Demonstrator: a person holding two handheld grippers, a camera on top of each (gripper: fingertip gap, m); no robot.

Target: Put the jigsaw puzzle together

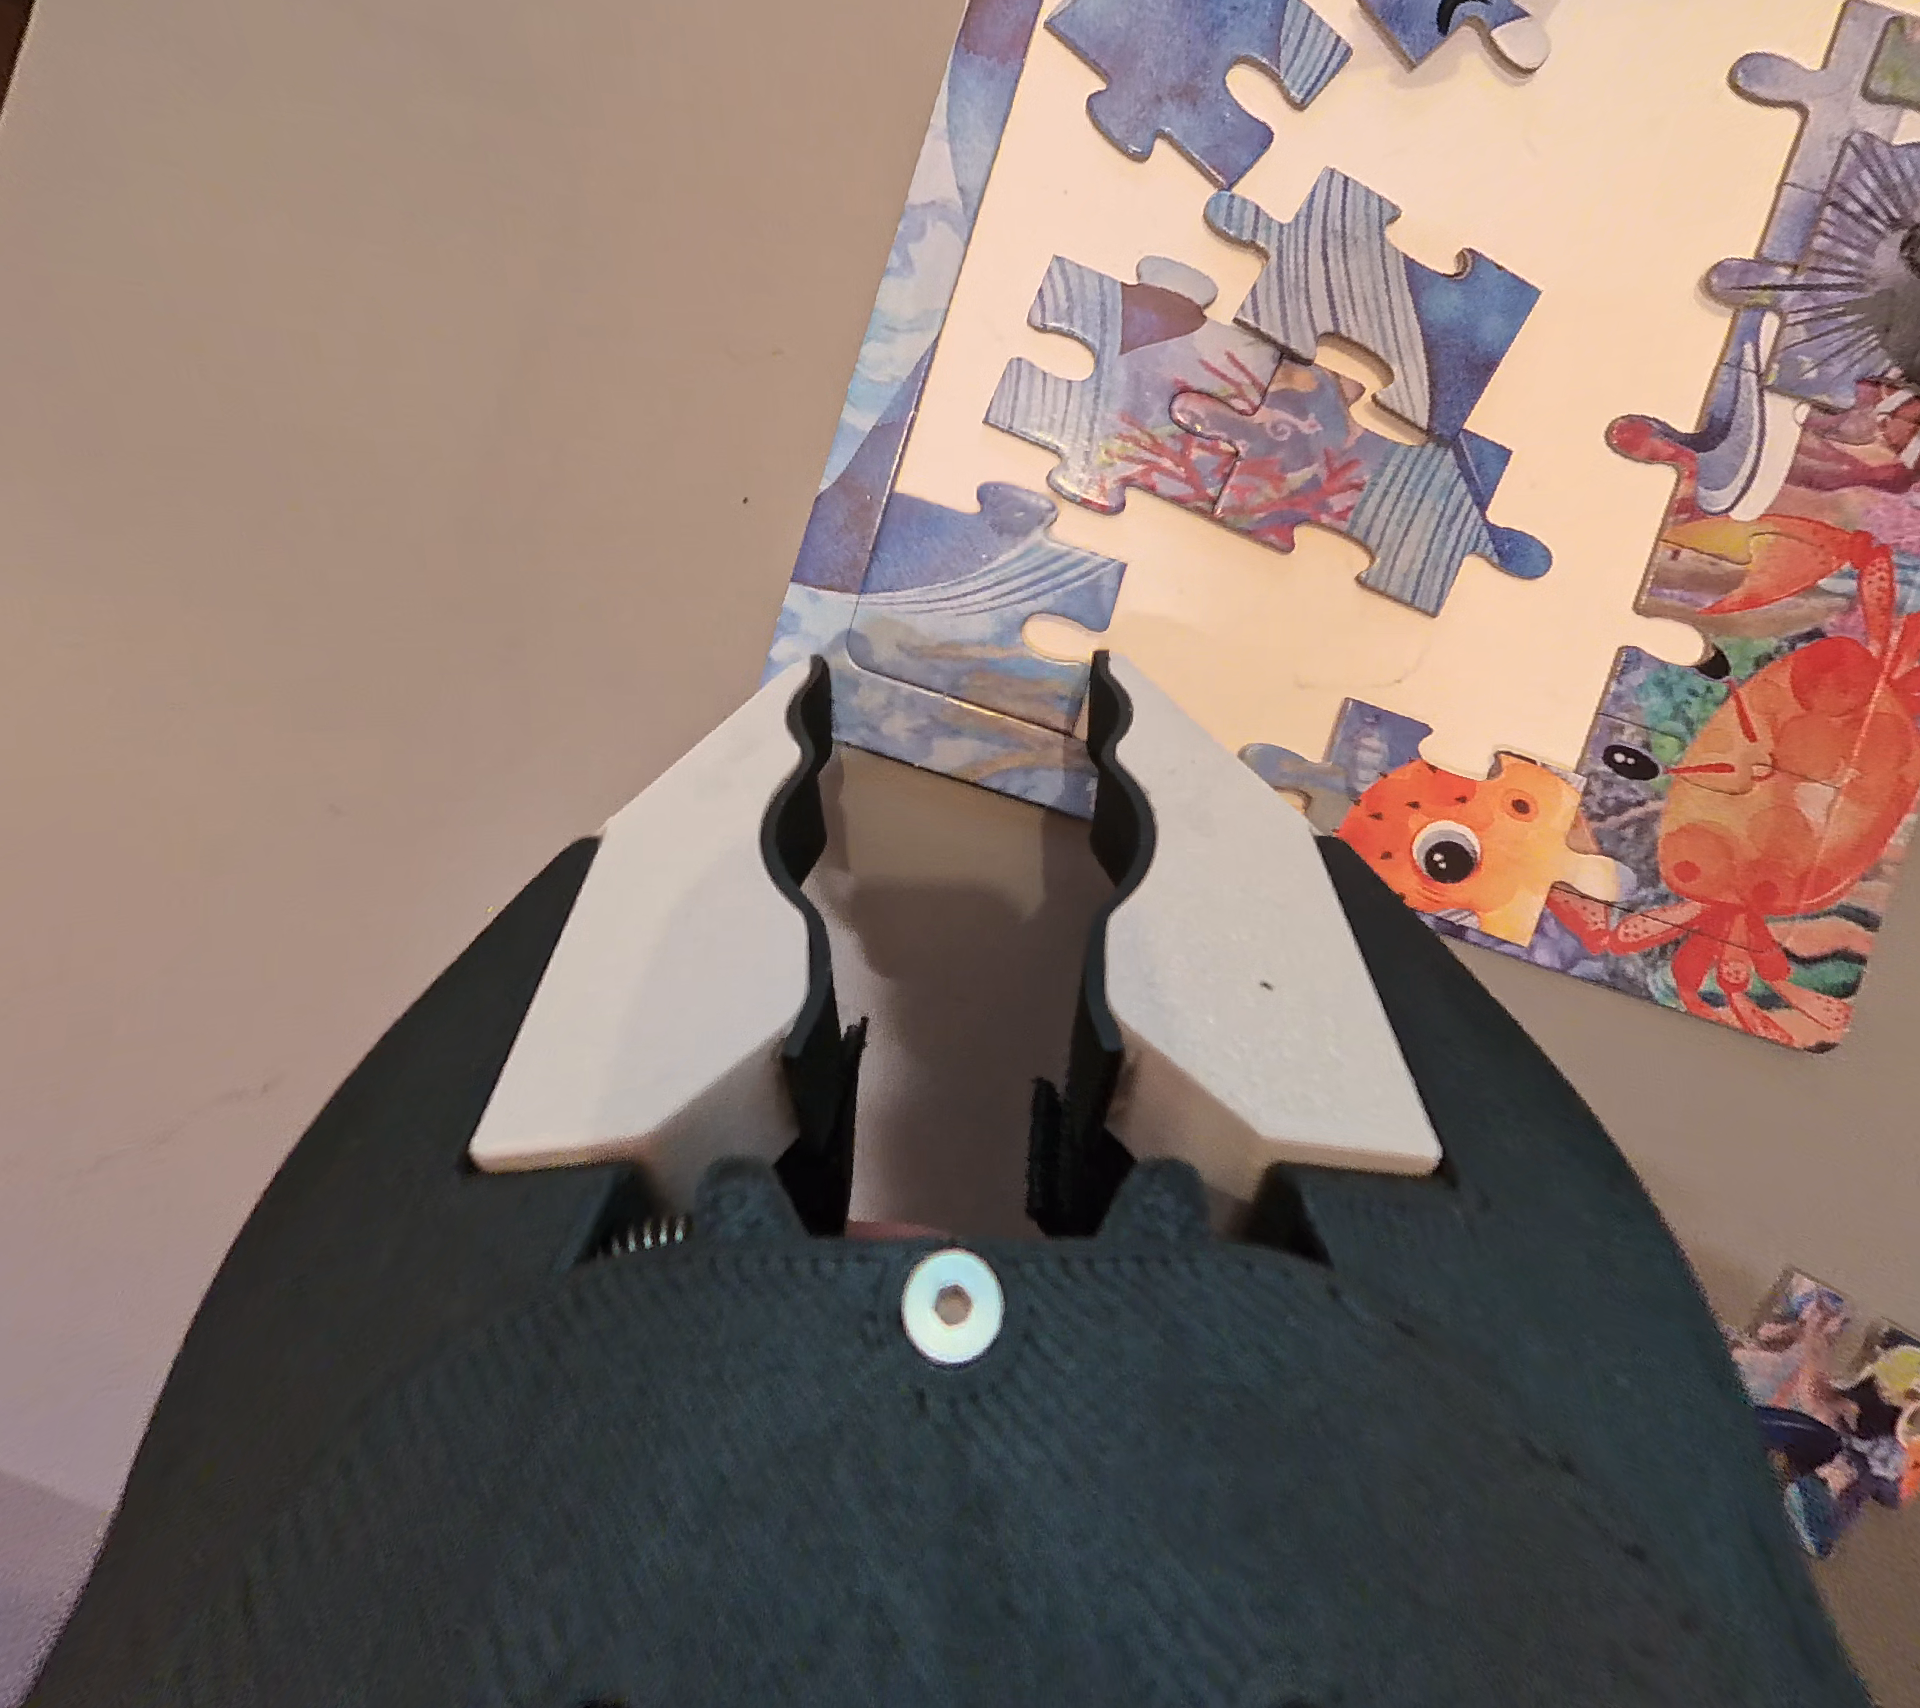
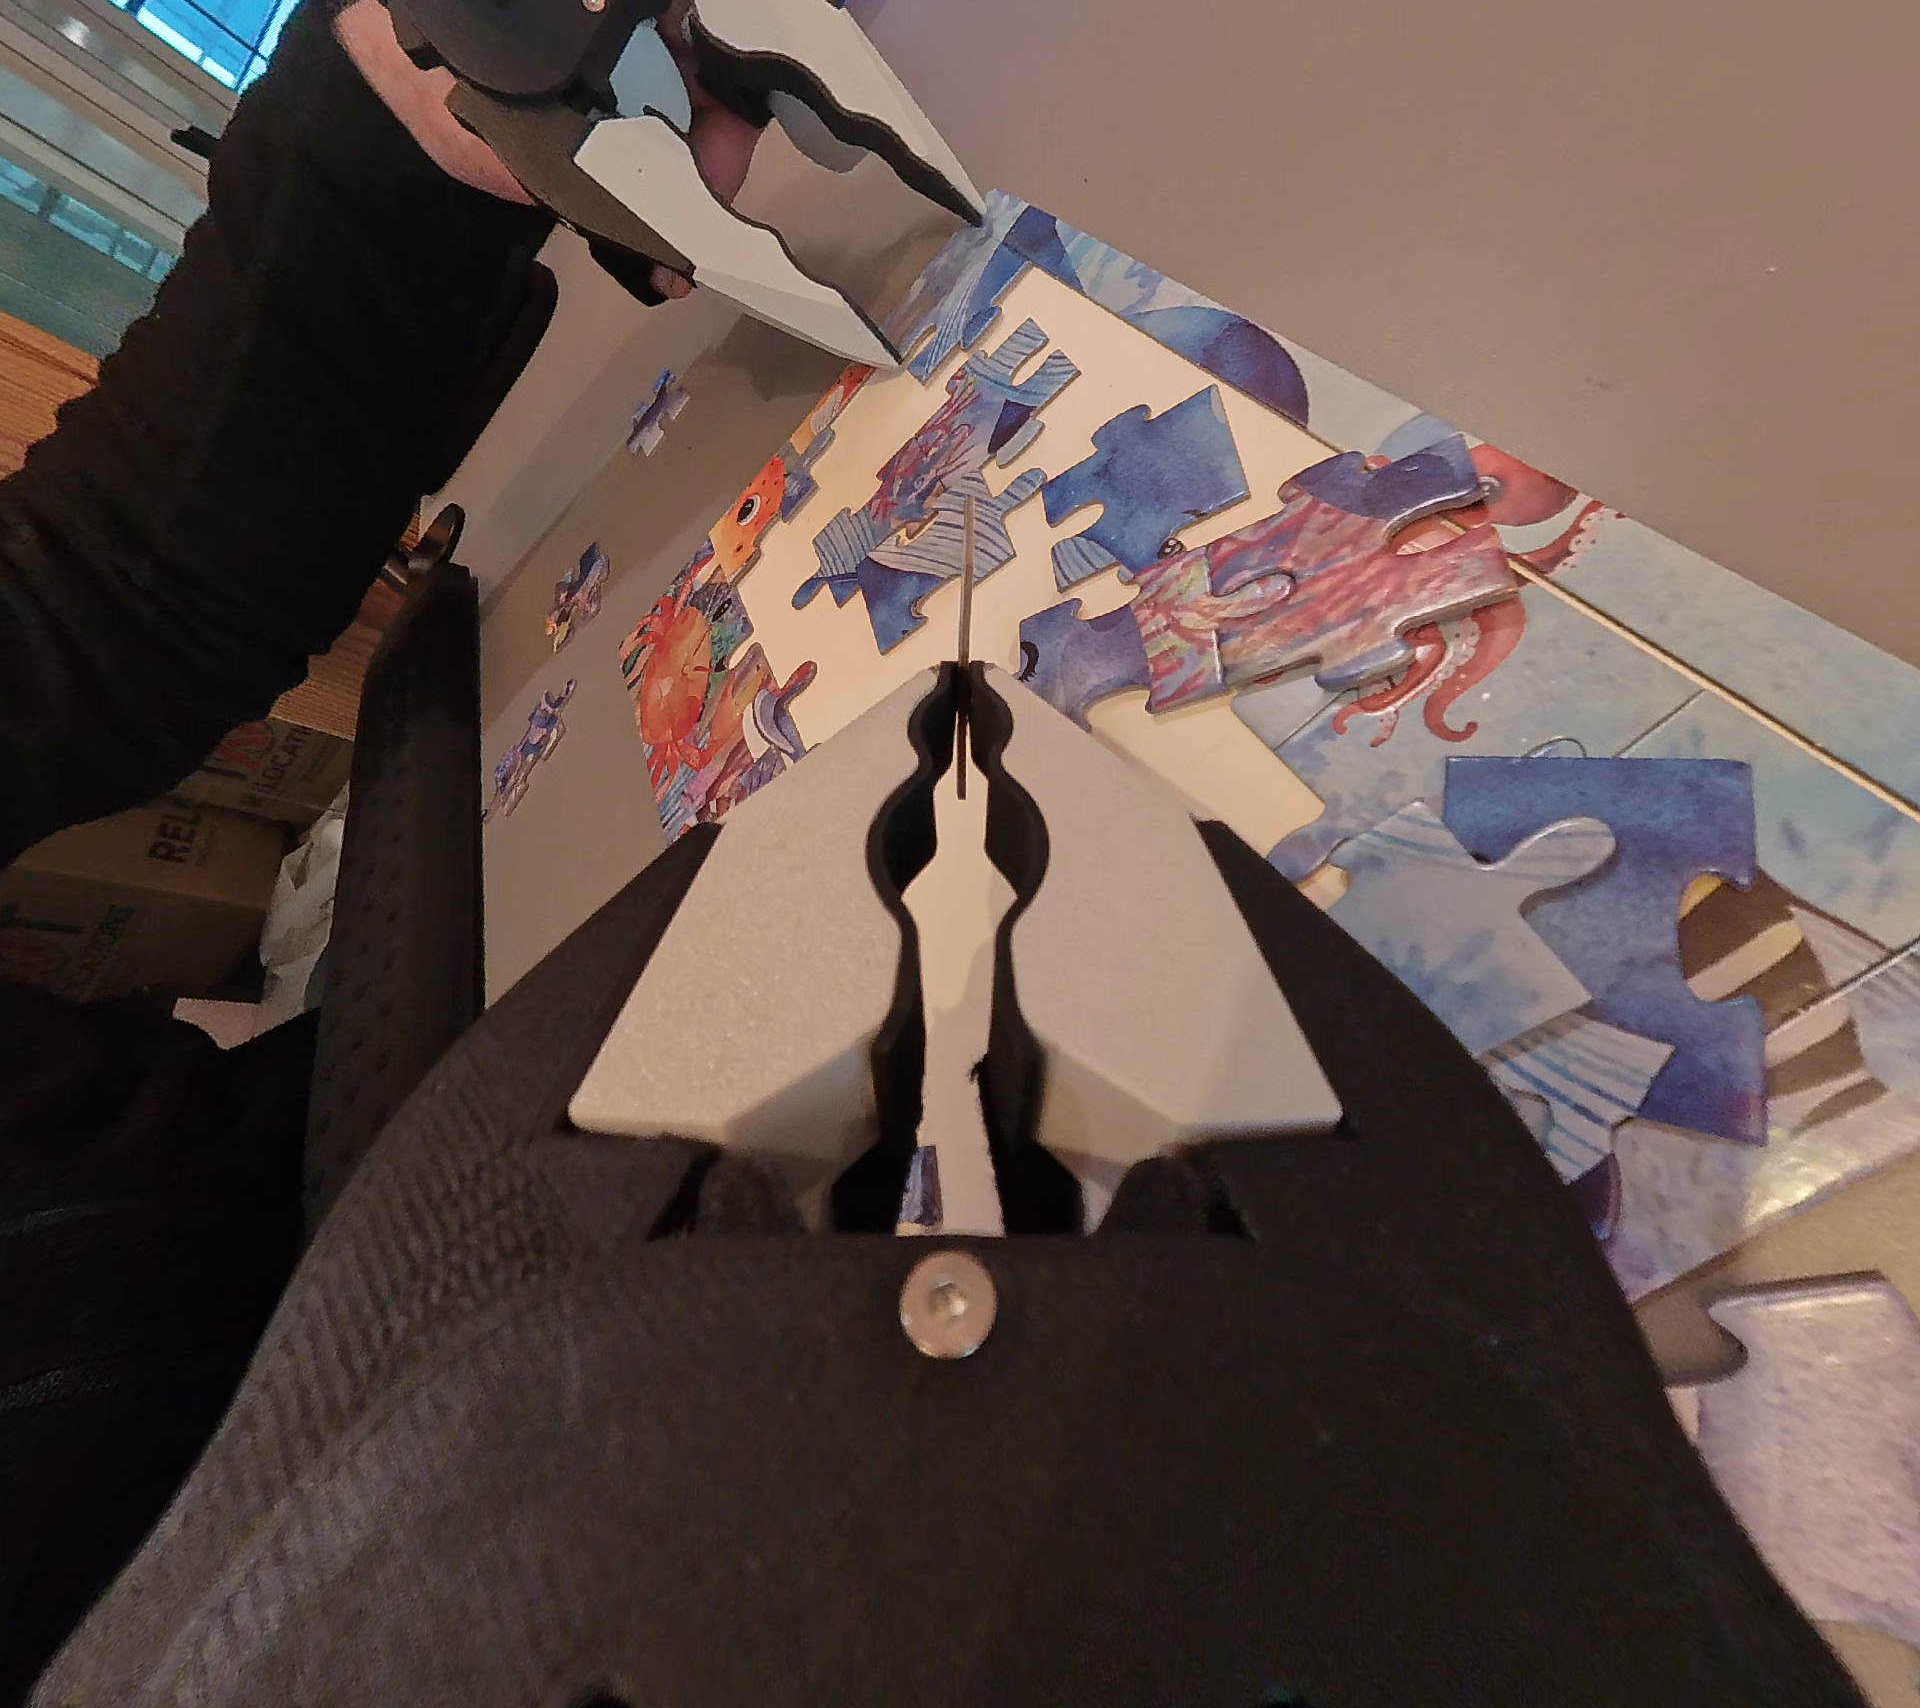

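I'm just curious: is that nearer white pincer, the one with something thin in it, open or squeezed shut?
Shut. The right gripper has its tips pinched on a puzzle piece seen edge-on, held upright above the puzzle board.

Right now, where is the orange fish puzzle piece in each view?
Left wrist view: the orange fish piece lies lower right, just right of the left gripper.
Right wrist view: it sits left of centre, small and far.
Shared landmark: the red crab beside it.
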